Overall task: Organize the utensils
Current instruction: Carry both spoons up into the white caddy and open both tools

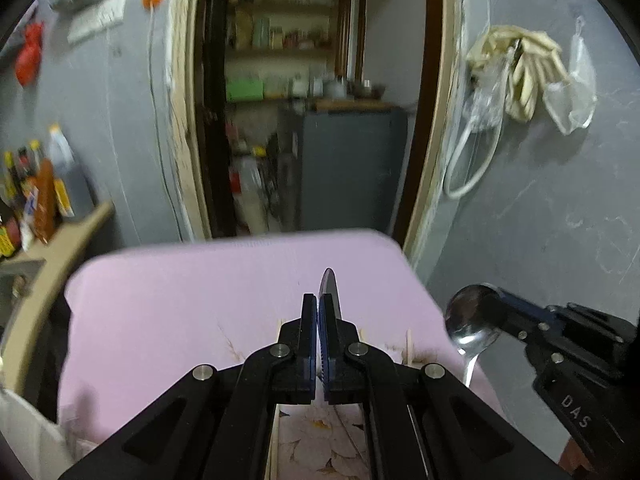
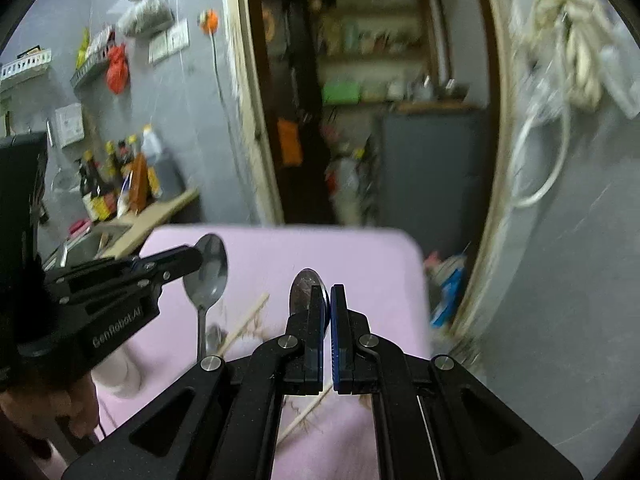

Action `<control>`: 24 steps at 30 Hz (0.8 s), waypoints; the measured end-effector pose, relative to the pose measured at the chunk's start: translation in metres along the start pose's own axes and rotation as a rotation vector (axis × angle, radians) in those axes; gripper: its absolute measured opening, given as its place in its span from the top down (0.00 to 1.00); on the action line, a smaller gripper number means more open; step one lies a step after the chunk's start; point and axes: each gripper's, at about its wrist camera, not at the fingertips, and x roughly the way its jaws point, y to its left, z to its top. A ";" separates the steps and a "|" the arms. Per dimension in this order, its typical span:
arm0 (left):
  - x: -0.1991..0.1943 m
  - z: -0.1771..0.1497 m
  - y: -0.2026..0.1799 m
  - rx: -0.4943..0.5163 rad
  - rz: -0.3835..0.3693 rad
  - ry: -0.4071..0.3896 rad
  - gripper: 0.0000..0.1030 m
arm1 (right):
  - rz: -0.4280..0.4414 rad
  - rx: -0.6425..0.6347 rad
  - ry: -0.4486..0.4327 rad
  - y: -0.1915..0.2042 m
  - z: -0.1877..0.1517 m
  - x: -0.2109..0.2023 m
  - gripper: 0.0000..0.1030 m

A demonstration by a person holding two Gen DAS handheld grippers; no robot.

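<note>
Left wrist view, left claw (image 1: pixel 319 320) pinching spoon (image 1: pixel 329 288) edge-on, handle hidden

**Two wrist cameras, side by side, facing the doorway**

The left wrist view looks forward along its own fingers, over the pink table (image 1: pixel 168 312) toward the open doorway (image 1: pixel 320 120) at 12 o'clock. The table sits close beneath the lens; the doorway lies well beyond. The right gripper (image 1: pixel 486 312) enters at 4 o'clock.

The right wrist view faces the same way from just beside, with the doorway (image 2: pixel 380 100) slightly right of 12 and the left gripper (image 2: pixel 192 258) at 9 o'clock. Both views share the pink table (image 2: pixel 360 252), the doorway, the grey wall and the bottles (image 1: pixel 36 188) (image 2: pixel 120 180) on the left shelf.
</note>
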 end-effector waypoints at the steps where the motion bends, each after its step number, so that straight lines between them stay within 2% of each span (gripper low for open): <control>1: -0.011 0.004 0.001 0.004 0.007 -0.034 0.98 | -0.015 -0.006 -0.035 0.004 0.007 -0.011 0.97; 7: -0.070 0.022 0.010 0.027 0.041 -0.181 0.98 | -0.093 -0.048 -0.204 0.038 0.047 -0.068 0.97; 12: -0.116 0.039 0.037 0.027 0.073 -0.281 0.98 | -0.122 -0.082 -0.307 0.081 0.074 -0.105 0.97; 18: -0.160 0.047 0.091 -0.001 0.133 -0.356 0.98 | -0.121 -0.114 -0.371 0.137 0.086 -0.126 0.97; 24: -0.187 0.039 0.162 -0.036 0.242 -0.407 0.98 | -0.140 -0.144 -0.420 0.192 0.084 -0.126 0.97</control>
